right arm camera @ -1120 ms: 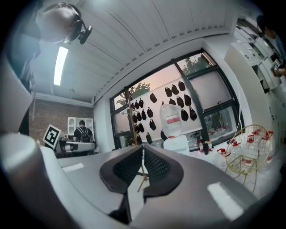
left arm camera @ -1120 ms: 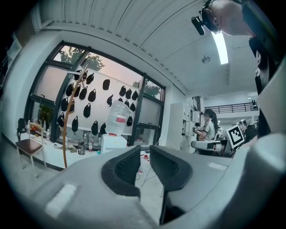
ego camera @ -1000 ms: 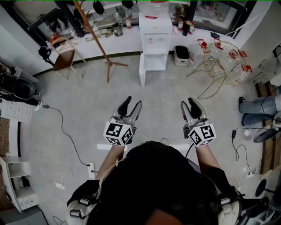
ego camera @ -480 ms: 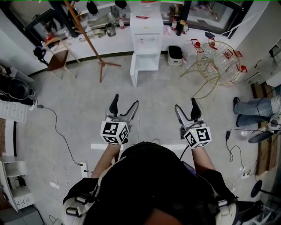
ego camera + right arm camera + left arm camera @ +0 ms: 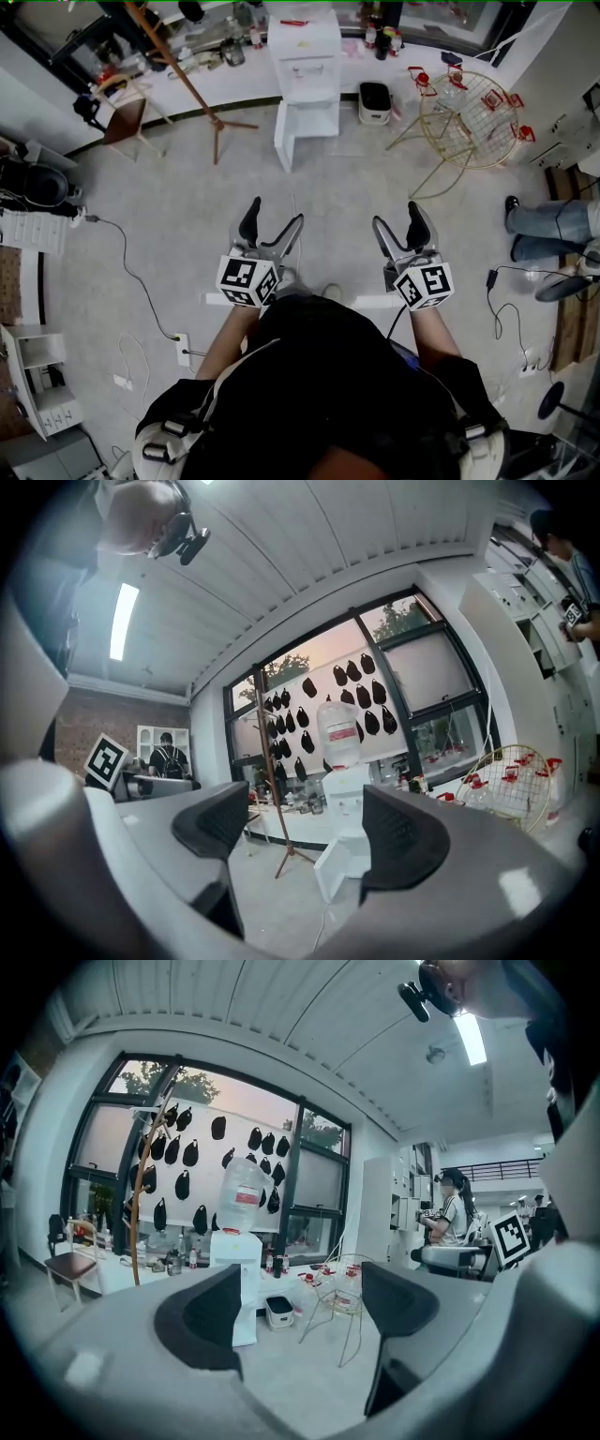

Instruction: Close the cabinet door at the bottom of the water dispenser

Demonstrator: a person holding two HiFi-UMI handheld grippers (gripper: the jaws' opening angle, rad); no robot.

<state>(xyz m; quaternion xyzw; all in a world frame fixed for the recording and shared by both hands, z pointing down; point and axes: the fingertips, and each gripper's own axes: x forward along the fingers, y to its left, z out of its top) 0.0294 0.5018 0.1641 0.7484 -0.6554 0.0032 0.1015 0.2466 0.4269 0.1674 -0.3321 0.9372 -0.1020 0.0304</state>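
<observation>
The white water dispenser (image 5: 305,52) stands at the far wall, a bottle (image 5: 242,1196) on top of it. Its bottom cabinet (image 5: 314,122) is open, and the white door (image 5: 281,141) is swung out to the left. The open door (image 5: 333,866) also shows in the right gripper view. My left gripper (image 5: 274,217) and right gripper (image 5: 397,220) hang side by side over the floor, well short of the dispenser. Both jaws have just been opening and stand open with nothing between them, as the left gripper (image 5: 300,1307) and right gripper (image 5: 305,827) show in their own views.
A wooden coat stand (image 5: 187,80) rises left of the dispenser, with a chair (image 5: 122,117) further left. To its right are a small white appliance (image 5: 375,103) and a gold wire basket stand (image 5: 469,117). A person's legs (image 5: 553,225) are at the right edge. Cables (image 5: 141,281) cross the floor.
Both grippers' jaws stand wider than a second ago. Both hands have moved forward a little toward the dispenser, and the view has shifted.
</observation>
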